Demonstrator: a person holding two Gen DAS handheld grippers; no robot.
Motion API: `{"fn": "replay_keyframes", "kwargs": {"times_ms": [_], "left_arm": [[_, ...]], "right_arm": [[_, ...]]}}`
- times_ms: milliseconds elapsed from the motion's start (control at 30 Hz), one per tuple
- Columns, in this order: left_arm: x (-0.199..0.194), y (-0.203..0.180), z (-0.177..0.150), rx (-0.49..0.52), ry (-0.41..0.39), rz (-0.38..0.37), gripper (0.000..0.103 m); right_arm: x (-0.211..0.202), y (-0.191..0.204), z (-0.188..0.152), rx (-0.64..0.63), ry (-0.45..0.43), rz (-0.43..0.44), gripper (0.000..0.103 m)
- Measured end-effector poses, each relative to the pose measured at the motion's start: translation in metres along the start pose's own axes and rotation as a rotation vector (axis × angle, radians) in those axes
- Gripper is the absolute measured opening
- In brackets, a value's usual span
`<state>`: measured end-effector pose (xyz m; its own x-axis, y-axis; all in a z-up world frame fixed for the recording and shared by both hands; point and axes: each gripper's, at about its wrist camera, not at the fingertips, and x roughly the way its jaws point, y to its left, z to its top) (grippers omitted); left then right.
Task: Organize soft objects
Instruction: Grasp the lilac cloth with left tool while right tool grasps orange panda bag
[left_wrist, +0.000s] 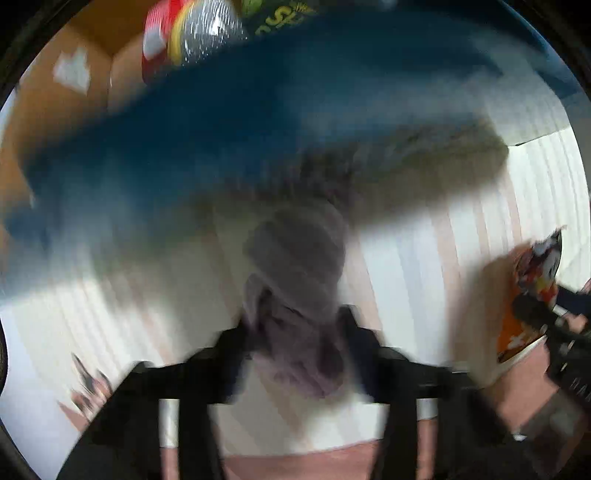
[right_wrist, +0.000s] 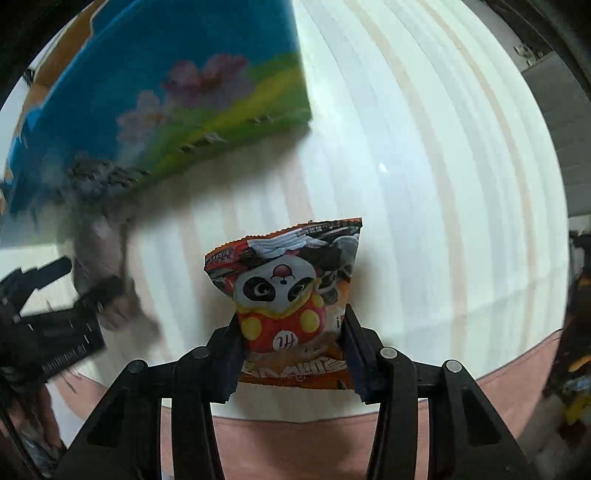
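Right tool (right_wrist: 290, 343) clamps panda snack bag (right_wrist: 284, 295); left tool (left_wrist: 295, 332) pinches grey cloth (left_wrist: 295, 273).

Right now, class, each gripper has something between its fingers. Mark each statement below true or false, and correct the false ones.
1. The right gripper holds a snack packet printed with a panda. True.
2. The left gripper holds a red ball. False: it holds a soft grey item, too blurred to identify.
3. The blue box has flowers painted on its side. True.
4. The snack packet lies inside the blue box. False: it is outside the box, held over the white striped table.
5. The left-wrist view is sharp. False: it is motion-blurred.
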<state>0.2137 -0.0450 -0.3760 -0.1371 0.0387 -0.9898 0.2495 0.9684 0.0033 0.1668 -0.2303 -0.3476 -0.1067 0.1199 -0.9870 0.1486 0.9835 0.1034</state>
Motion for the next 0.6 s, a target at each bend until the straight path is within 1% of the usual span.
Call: {"fn": "replay_keyframes", "kwargs": {"times_ms": [67, 133, 233, 300, 400, 467, 533, 567, 600], "left_arm": [[0.002, 0.003, -0.009, -0.061, 0.006, -0.039, 0.036], [0.004, 0.004, -0.022, -0.105, 0.018, -0.056, 0.035], [0.009, 0.003, -0.047, -0.168, 0.049, -0.088, 0.035], [0.013, -0.002, -0.065, -0.191, 0.068, -0.089, 0.035], [0.02, -0.008, -0.077, -0.209, 0.083, -0.087, 0.036], [0.026, -0.014, -0.08, -0.217, 0.084, -0.076, 0.036], [0.026, -0.019, -0.076, -0.221, 0.072, -0.067, 0.037], [0.028, -0.025, -0.074, -0.216, 0.069, -0.061, 0.037], [0.026, -0.023, -0.075, -0.214, 0.067, -0.059, 0.037]], "right_arm": [[0.0, 0.002, -0.006, -0.028, 0.014, -0.014, 0.05], [0.002, 0.007, -0.01, -0.058, 0.026, -0.03, 0.049], [0.004, 0.009, -0.026, -0.107, 0.049, -0.051, 0.049], [0.005, 0.013, -0.035, -0.139, 0.063, -0.066, 0.049], [0.007, 0.018, -0.048, -0.185, 0.073, -0.097, 0.049], [0.006, 0.016, -0.051, -0.206, 0.067, -0.116, 0.049], [0.006, 0.016, -0.05, -0.21, 0.062, -0.12, 0.05], [0.008, 0.02, -0.052, -0.209, 0.062, -0.123, 0.05], [0.01, 0.027, -0.045, -0.205, 0.061, -0.123, 0.05]]}}
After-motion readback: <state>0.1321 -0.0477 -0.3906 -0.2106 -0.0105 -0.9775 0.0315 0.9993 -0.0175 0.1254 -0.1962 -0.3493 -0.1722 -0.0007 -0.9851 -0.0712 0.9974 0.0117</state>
